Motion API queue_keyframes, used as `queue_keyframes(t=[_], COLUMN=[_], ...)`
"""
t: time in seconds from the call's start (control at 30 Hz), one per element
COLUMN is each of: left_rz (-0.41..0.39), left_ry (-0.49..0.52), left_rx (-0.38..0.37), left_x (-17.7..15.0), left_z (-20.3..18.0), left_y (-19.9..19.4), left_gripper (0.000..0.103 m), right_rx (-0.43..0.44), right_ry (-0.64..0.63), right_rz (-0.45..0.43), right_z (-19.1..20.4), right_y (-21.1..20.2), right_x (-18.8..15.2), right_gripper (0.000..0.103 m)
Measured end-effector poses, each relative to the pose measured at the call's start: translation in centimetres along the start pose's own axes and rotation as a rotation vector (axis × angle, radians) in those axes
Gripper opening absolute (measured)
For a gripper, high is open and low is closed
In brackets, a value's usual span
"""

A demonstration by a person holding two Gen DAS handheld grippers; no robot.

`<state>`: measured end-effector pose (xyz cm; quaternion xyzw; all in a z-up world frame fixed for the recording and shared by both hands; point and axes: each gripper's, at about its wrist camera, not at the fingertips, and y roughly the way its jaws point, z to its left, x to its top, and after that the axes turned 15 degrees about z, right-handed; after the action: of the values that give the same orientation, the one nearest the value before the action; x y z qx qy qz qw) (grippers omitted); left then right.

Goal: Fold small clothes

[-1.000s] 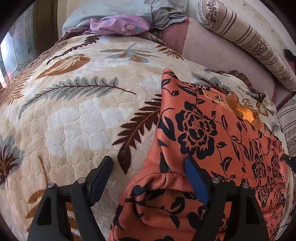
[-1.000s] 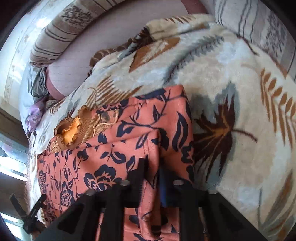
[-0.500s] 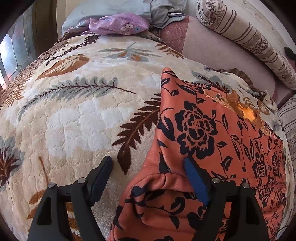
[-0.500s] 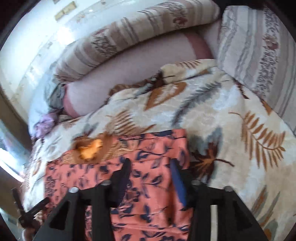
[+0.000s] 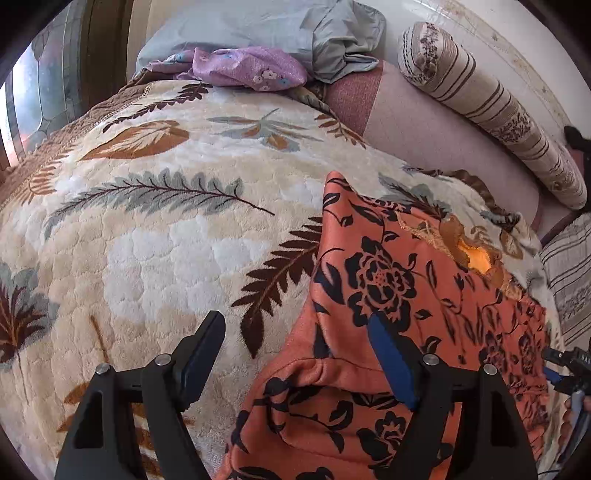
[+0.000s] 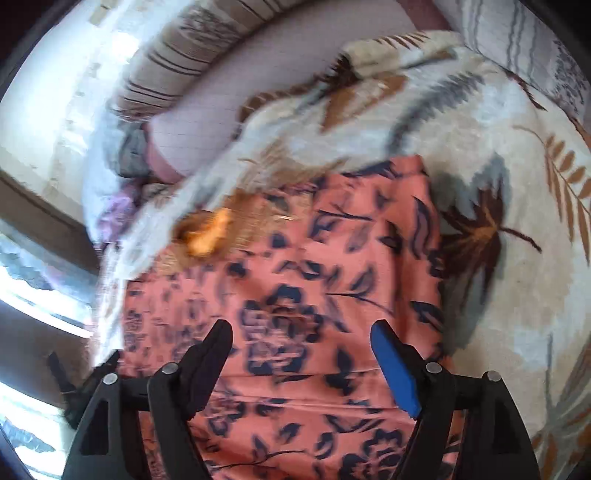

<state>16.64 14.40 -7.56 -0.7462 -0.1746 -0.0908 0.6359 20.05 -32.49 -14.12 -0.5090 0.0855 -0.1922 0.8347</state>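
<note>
An orange garment with black flowers (image 5: 399, 280) lies on a leaf-patterned blanket (image 5: 155, 240); a gold embroidered neckline (image 5: 472, 254) is at its far side. My left gripper (image 5: 295, 354) is open, its jaws straddling the garment's left edge near a raised fold. In the right wrist view the same garment (image 6: 295, 295) lies flat and blurred. My right gripper (image 6: 301, 354) is open above it and holds nothing. The right gripper's tip also shows at the right edge of the left wrist view (image 5: 565, 369).
A purple flowered cloth (image 5: 251, 68) and grey bedding (image 5: 332, 33) lie at the head of the bed. A striped bolster (image 5: 491, 107) runs along the wall, above a pink sheet (image 5: 424, 133). A striped cushion (image 5: 569, 273) is at the right.
My right gripper let go of the garment, opened wide and drew back above it. My left gripper stayed open in the same place.
</note>
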Motion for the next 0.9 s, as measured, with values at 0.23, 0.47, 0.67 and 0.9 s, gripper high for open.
queue_keyframes(t=[0.23, 0.47, 0.67, 0.9], left_rz=[0.07, 0.073, 0.069, 0.021], left_ry=[-0.018, -0.013, -0.032, -0.04], left_rx=[0.038, 0.031, 0.004, -0.004], left_x=[0.3, 0.6, 0.5, -1.6], left_z=[0.5, 0.5, 0.9, 1.2], left_y=[1.7, 1.9, 1.8, 0.7], left_gripper=[0.081, 0.081, 0.081, 0.081], right_rx=[0.125, 0.139, 0.036, 0.028], right_ry=[-0.094, 0.061, -0.033, -0.149], right_rz=[-0.053, -0.104, -0.123, -0.014], right_z=[3.3, -0.2, -0.2, -1.1], right_y=[-1.0, -1.0, -4.4, -4.5], right_x=[3.6, 4.7, -4.0, -16.3], right_gripper=[0.076, 0.077, 0.077, 0.077])
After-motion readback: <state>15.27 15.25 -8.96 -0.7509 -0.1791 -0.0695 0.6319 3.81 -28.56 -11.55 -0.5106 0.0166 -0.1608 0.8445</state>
